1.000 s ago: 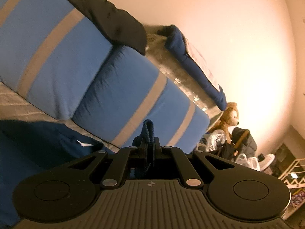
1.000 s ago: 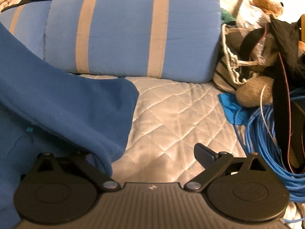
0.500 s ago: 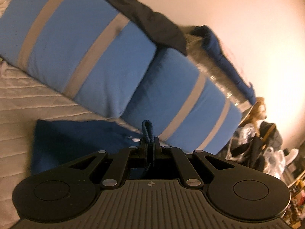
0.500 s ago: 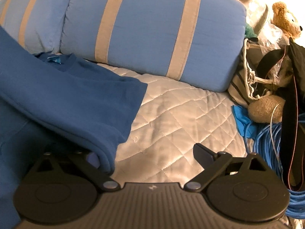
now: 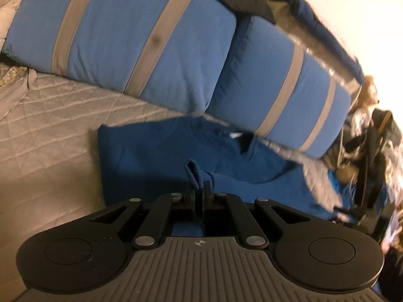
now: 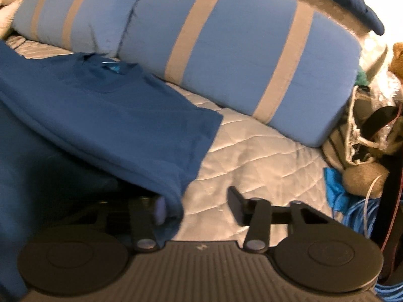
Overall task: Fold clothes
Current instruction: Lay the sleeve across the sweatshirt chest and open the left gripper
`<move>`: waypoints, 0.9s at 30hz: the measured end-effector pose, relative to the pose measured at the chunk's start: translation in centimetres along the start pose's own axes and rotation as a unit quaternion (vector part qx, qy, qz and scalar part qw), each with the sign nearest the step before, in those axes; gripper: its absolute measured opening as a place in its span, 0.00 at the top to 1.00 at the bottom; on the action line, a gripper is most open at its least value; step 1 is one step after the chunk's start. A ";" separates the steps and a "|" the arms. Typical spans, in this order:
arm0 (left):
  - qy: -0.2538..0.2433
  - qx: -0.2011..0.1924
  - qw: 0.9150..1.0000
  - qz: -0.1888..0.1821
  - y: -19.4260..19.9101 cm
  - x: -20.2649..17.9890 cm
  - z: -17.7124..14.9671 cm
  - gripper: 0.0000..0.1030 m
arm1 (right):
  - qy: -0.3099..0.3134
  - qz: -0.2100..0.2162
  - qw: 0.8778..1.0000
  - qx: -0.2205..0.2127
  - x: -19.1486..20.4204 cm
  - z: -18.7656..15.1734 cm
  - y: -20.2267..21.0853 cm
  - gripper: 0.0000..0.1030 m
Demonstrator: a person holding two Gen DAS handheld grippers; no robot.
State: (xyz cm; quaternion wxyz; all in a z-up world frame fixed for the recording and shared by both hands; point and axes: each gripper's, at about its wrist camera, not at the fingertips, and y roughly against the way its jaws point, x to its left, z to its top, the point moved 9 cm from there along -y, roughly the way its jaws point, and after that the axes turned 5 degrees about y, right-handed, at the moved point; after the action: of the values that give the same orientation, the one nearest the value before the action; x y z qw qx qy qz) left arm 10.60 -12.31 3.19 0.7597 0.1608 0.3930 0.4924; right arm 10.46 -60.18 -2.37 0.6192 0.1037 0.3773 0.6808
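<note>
A dark blue T-shirt (image 5: 161,156) lies on the quilted bed, its collar toward the pillows. My left gripper (image 5: 200,188) is shut on a pinched fold of the shirt's edge (image 5: 193,173), held above the cloth. In the right wrist view the shirt (image 6: 108,115) spreads across the left half, collar and label (image 6: 110,66) near the pillows. My right gripper (image 6: 199,203) is open; a folded edge of the shirt drapes over its left finger (image 6: 160,210), and the right finger (image 6: 235,202) is bare over the quilt.
Two blue pillows with grey stripes (image 5: 141,37) (image 6: 239,58) line the back of the grey quilted bed (image 6: 259,161). A teddy bear, bags and dark straps (image 6: 365,138) and a coil of blue cable (image 6: 357,216) crowd the right side. Dark clothing (image 5: 241,2) lies on the pillows.
My left gripper has tilted down and moved back, still pinching the fold, so the shirt now shows flat on the bed. My right gripper's view shifted; more of the shirt and collar shows.
</note>
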 end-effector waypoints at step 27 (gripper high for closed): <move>-0.101 0.059 0.990 0.082 -2.5 4.5 -6.2 0.91 | -0.009 0.011 0.999 0.030 1.1 -1.5 -0.8 0.48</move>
State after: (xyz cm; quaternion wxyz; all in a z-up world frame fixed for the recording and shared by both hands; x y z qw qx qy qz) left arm 8.42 -10.41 -4.29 0.7416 0.2862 0.3282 0.5103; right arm 9.95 -59.80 -4.24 0.6118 0.1329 0.3909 0.6747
